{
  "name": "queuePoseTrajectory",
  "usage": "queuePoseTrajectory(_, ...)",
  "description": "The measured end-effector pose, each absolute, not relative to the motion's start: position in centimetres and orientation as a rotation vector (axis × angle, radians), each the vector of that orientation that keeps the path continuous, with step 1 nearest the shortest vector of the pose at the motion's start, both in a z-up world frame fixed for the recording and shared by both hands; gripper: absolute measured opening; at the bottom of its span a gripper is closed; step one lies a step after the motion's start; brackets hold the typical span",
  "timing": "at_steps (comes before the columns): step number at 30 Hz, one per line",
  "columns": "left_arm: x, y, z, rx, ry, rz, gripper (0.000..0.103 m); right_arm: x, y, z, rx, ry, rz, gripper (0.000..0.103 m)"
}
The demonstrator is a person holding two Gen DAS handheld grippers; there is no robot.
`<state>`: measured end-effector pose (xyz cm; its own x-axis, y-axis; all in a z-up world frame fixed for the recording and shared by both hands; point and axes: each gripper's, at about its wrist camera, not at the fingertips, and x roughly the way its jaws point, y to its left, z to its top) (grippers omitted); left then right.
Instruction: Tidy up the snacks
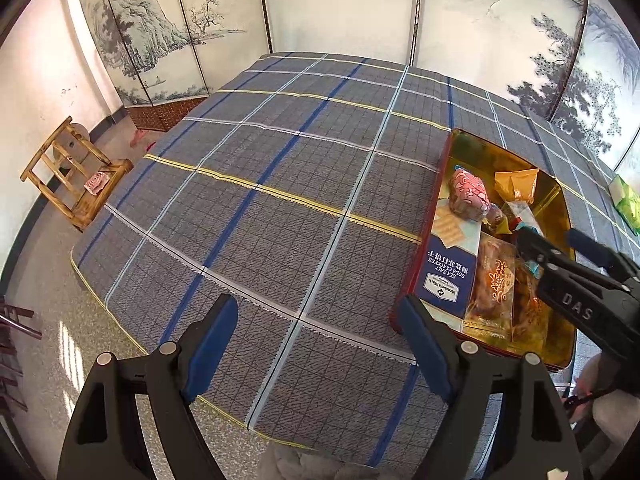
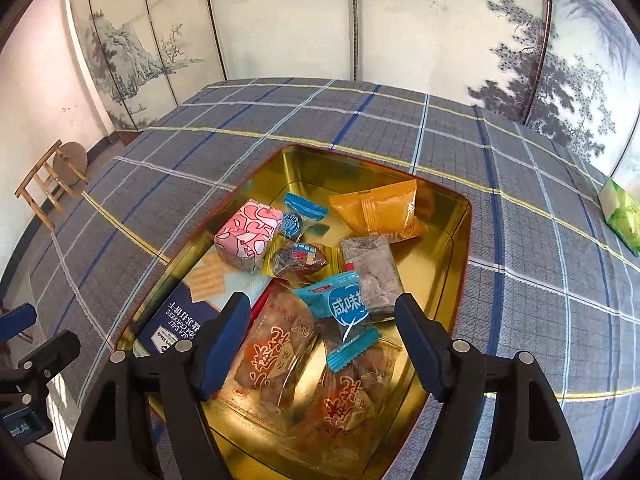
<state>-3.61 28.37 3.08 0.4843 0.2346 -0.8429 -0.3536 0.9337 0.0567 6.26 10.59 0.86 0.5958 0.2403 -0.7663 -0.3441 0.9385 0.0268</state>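
- Both views are bright, lit by daylight.
- Sun patches lie on the floor at lower left in the left view.
- The gold tin glares and mirrors the wrappers; its wall throws warm reflections.
- The clear wrappers shine with small highlights.
- The tongs are dark against the light and cast soft shadows into the tin.
- Fisheye bends the screen and the bench edges; corners are black.
- Focus is sharp in the centre and softer toward the rim.

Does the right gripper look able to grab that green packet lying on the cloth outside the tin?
Probably yes: the right gripper is open and empty over the tin, and only bare cloth lies between it and the green packet.
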Motion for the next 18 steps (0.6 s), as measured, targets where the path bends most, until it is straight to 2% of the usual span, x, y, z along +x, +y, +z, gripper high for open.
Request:
queuePoseTrajectory(4,-3.5,27.7,3.3,-0.13,0.997,0.343,0.08,3.6,9.7,2.9,-0.167,0.697,0.288,0.089)
queuePoseTrajectory(7,-3.5,27.1,3.4,-0.125,0.994,0.335,0.08,2.2,9.0,3.6,-0.163,0.637,0.269,0.097)
queuePoseTrajectory(18,-4.3,24.9,3.5,-0.084,0.985,0.338,0.08,0.6,6.0,3.2,-0.117,0.79,0.152,0.098)
